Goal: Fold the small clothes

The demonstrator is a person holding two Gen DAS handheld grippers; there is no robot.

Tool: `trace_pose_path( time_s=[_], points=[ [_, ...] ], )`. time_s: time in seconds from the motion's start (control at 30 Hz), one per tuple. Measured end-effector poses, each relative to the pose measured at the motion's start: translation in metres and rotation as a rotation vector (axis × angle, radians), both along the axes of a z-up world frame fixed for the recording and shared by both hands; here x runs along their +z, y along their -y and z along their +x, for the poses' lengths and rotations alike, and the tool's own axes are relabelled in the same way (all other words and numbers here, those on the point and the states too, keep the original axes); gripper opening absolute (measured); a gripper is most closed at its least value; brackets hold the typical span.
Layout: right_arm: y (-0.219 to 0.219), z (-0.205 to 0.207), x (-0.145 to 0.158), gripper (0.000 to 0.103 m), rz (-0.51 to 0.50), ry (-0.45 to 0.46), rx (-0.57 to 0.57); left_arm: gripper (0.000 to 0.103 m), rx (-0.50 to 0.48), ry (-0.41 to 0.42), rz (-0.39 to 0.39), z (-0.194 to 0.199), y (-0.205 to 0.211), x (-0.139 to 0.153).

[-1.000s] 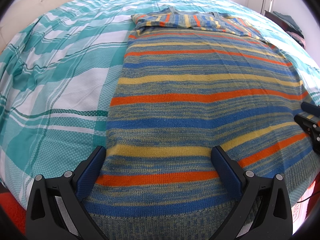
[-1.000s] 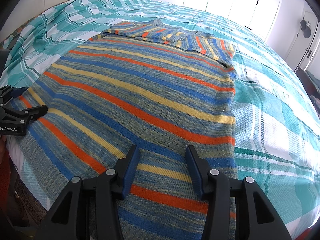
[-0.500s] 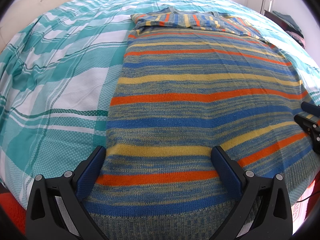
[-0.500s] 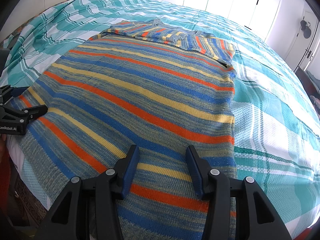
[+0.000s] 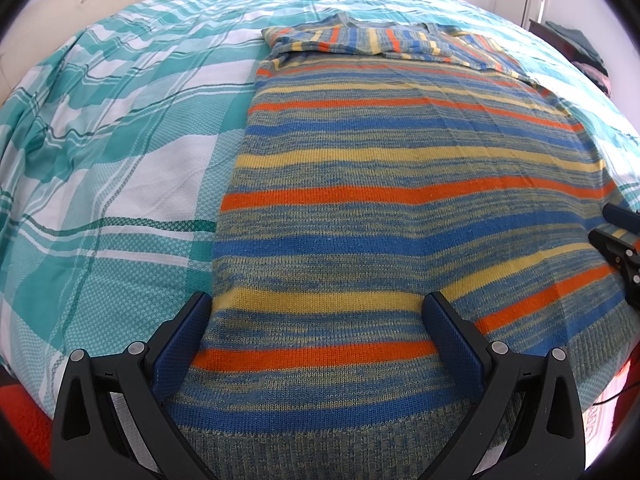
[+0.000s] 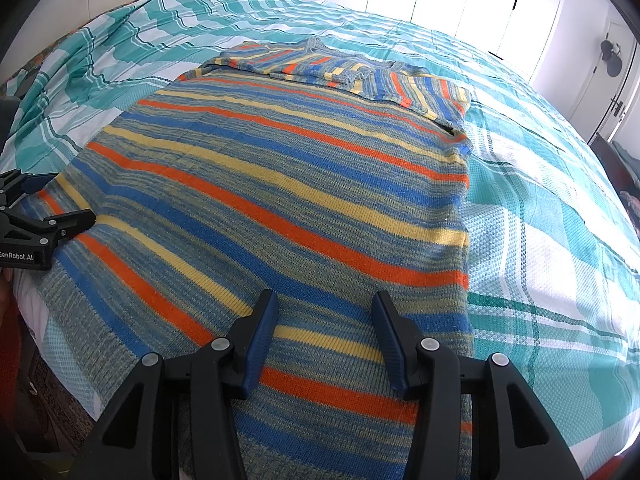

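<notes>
So, risks L to R, w/ where things stand:
Bedspread: teal plaid, rumpled at the far left. If a pad digs under the hem it could snag this too and drag it into the fold.
Left gripper: jaws wide apart, holding nothing, poised over the sweater's near-left corner. Its left pad sits right at the side edge, so a close from here may catch only the edge or miss the lower layer.
Sweater: striped knit, flat on the bed, hem nearest, sleeves folded across the top. Knit is stretchy; uneven lift by the two hands would prob. skew the fold, and a fast flip could spill the sleeves out.
Right gripper: jaws parted, nothing btwn them, over the near-right hem area. Sits inboard of the corner, so that corner may droop when lifted.
</notes>
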State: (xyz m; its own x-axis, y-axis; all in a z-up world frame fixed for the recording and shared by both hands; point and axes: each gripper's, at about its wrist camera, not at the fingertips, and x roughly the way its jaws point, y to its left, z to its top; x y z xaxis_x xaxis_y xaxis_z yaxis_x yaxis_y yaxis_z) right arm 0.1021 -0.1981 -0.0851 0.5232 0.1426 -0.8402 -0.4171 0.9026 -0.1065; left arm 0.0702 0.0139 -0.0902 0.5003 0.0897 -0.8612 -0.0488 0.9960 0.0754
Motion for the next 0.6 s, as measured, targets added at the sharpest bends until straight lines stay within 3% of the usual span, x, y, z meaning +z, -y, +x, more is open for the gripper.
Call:
trace_pose_path(
  time_s=[0.6],
  points=[
    [-0.0003,-0.0016,-0.0007,0.049,-0.009,0.011,-0.003,0.102,0.000,-0.002,0.000,-0.0003,0.0008,0.0003]
  ],
)
